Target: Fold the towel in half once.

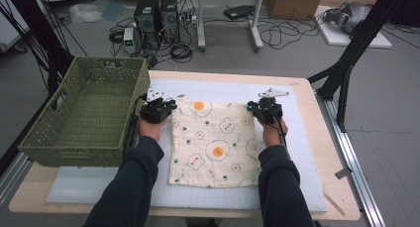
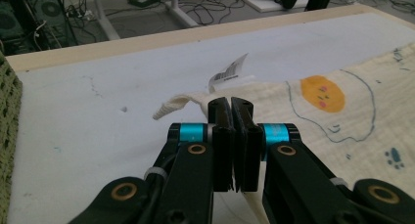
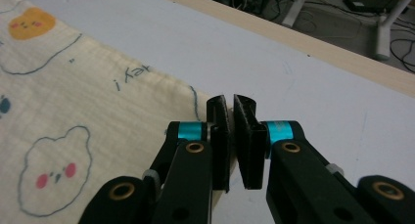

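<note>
While both grippers' fingers pinch the cloth's far corners, left gripper sits just beside the basket, right gripper over open bench.

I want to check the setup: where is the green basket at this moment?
In the high view, the green basket stands on the left end of the table, just left of the left gripper and the printed cloth.

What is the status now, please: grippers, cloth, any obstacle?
Left gripper shut on cloth, far left corner. Right gripper shut on far right corner. Cloth flat on mat. Green basket close at left, not touching.
</note>
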Demonstrator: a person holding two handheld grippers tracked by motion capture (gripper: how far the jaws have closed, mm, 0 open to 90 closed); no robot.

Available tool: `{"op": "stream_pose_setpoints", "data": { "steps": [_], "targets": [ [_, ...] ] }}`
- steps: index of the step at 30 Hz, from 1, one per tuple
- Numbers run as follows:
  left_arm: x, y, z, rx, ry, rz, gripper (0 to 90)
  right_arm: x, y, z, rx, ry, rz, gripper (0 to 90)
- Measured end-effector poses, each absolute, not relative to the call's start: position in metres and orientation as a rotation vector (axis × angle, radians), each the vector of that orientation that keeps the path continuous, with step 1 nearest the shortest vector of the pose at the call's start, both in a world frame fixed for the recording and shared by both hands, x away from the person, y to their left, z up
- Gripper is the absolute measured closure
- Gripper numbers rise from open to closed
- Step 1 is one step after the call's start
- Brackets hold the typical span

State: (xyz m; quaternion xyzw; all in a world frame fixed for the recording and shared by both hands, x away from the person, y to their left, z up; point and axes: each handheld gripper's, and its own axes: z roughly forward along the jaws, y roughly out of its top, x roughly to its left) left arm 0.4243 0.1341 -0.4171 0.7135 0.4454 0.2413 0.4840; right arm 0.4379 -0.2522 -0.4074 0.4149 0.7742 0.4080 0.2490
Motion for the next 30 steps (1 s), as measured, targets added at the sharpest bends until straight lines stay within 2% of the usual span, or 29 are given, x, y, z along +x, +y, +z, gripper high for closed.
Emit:
{"op": "stream_pose_setpoints", "data": {
  "steps": [11, 17, 30],
  "targets": [
    [0.381, 0.136, -0.413, 1.771, 0.988, 0.570, 87.1, 0.400, -0.263, -0.406, 1.057, 2.148, 1.219, 85.7],
    [0.353, 0.136, -0.413, 1.771, 0.923, 0.612, 87.1, 0.376, -0.268, -0.404, 1.026, 2.165, 1.236, 85.7],
    [0.306, 0.138, -0.418, 1.752, 0.841, 0.592, 87.1, 0.318, -0.274, -0.416, 0.953, 2.193, 1.272, 85.7]
  ]
}}
